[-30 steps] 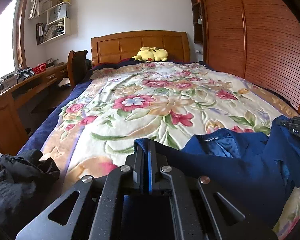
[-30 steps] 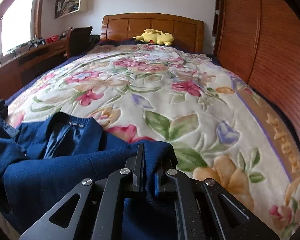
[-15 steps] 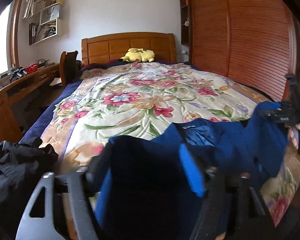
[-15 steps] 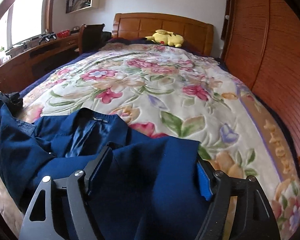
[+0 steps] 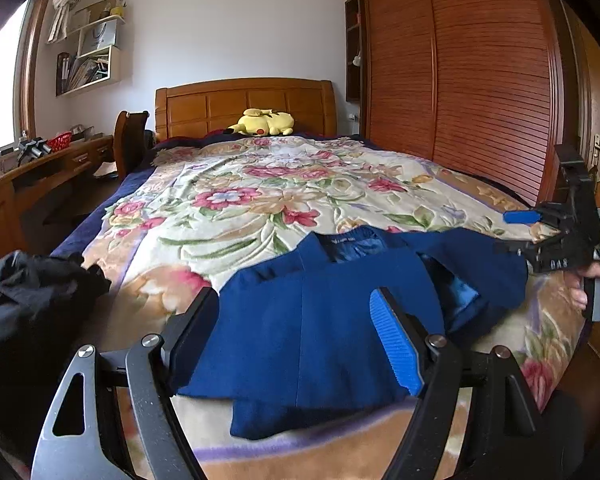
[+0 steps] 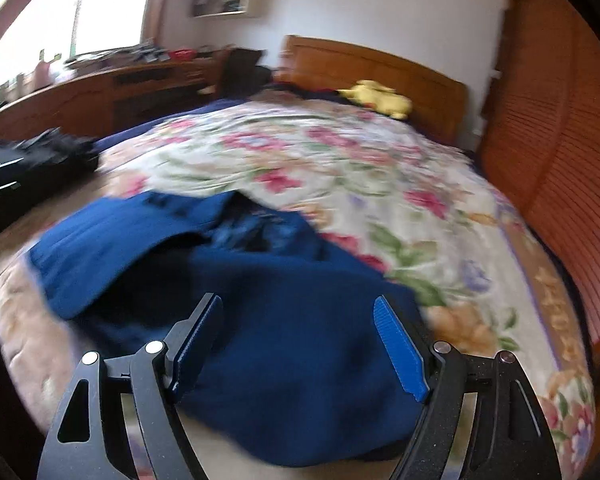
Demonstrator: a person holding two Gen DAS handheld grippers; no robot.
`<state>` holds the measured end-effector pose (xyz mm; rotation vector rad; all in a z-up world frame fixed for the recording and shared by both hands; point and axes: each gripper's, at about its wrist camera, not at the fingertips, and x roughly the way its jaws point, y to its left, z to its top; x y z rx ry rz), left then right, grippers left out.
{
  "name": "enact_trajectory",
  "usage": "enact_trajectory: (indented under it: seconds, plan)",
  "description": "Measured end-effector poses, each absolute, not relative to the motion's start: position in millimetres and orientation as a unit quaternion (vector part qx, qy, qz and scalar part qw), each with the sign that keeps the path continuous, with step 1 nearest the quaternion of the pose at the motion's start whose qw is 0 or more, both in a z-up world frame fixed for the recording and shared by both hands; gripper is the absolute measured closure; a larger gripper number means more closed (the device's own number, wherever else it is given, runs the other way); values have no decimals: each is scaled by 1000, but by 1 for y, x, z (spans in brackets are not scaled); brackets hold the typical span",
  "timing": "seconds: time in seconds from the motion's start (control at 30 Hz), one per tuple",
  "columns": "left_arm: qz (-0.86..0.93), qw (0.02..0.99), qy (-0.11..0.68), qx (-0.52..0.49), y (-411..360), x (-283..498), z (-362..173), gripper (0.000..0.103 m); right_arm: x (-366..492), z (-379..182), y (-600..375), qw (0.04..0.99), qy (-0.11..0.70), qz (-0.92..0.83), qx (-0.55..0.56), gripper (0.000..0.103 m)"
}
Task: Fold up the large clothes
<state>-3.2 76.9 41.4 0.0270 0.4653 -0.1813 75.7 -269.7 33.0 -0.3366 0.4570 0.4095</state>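
Note:
A large navy blue jacket (image 5: 324,312) lies flat near the foot of the bed, collar toward the headboard, on a floral blanket (image 5: 268,200). My left gripper (image 5: 296,332) is open and empty, just above the jacket's near left part. My right gripper (image 6: 298,344) is open and empty over the jacket's right part (image 6: 292,344). The right gripper also shows at the right edge of the left wrist view (image 5: 520,232), held in a hand. The right wrist view is blurred.
A black garment (image 5: 24,312) is heaped at the bed's left foot corner, also in the right wrist view (image 6: 32,164). A yellow plush toy (image 5: 262,122) lies by the wooden headboard (image 5: 244,104). A desk (image 5: 40,168) runs along the left, a slatted wardrobe (image 5: 460,80) along the right.
Both grippers were shut on the jacket's edges a second ago. Both opened and let go; the jacket dropped flat on the bed. Both grippers pulled back, and the right one swung left.

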Motion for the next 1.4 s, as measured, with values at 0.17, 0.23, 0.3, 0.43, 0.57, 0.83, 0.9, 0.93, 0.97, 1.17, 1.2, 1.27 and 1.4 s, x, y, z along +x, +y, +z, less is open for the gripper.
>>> enact_trajectory:
  seconds: [0.17,0.23,0.3,0.43,0.57,0.83,0.9,0.93,0.97,1.17,1.2,1.27,1.4]
  plan:
    - [-87,967,238,9,84,-12,24,24,62,10,-228,910,256,281,-167,26]
    - [-89,965,245,6,87,-13,18,24,62,3,-215,899,266,303,-172,33]
    - [-90,963,255,5,90,-12,13,24,62,0,-207,890,270,318,-181,34]
    - [-93,959,268,11,92,-11,4,24,68,-7,-195,878,279,329,-206,36]
    - [-93,957,274,23,91,-11,-1,24,64,-10,-188,867,286,327,-244,60]
    - [-98,957,271,45,86,-9,-4,24,104,35,-190,885,240,327,-227,99]
    - [-101,956,271,39,88,-5,-4,24,121,49,-190,895,224,318,-220,99]
    - [-102,956,273,32,90,-2,-4,24,132,55,-187,900,216,309,-221,99]
    - [-103,956,274,26,91,1,-5,24,145,61,-184,903,211,301,-221,99]
    - [-99,955,280,-1,99,16,-7,24,216,67,-152,910,210,267,-239,99]
    - [-98,954,282,-2,98,19,-8,24,227,66,-145,908,215,264,-244,99]
    - [-95,953,287,-6,98,23,-11,24,244,60,-132,903,225,259,-259,99]
    - [-92,951,295,2,92,27,-16,24,285,41,-105,890,286,228,-272,99]
